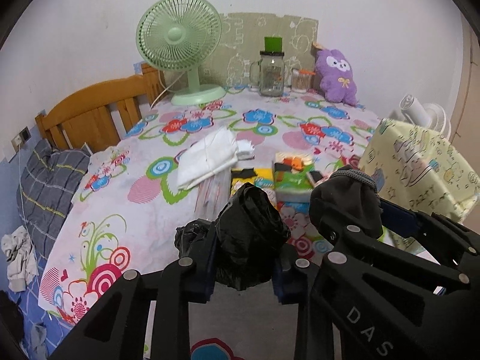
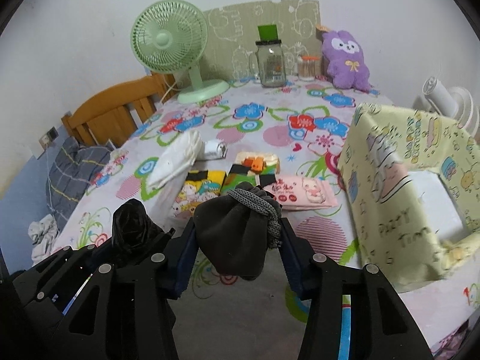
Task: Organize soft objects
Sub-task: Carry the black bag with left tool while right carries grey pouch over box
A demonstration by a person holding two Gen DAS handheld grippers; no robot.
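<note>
My left gripper (image 1: 244, 267) is shut on a crumpled black plastic bag (image 1: 250, 237), held above the near edge of the floral table (image 1: 144, 186). My right gripper (image 2: 237, 249) is shut on a dark grey drawstring pouch (image 2: 232, 234) with a grey cord, held just right of the bag. The pouch also shows in the left wrist view (image 1: 345, 198), and the bag in the right wrist view (image 2: 132, 225). On the table lie a folded white cloth (image 1: 207, 156), colourful sock packs (image 2: 204, 186) and a pink wipes pack (image 2: 303, 195). A purple plush (image 1: 337, 75) leans at the back.
A yellow-green patterned box (image 2: 399, 186) stands open at the right. A green fan (image 1: 180, 45), a glass jar (image 1: 271, 72) and a cotton-swab tub (image 1: 300, 81) stand at the back. A wooden bed frame (image 1: 93, 111) with bedding is at the left.
</note>
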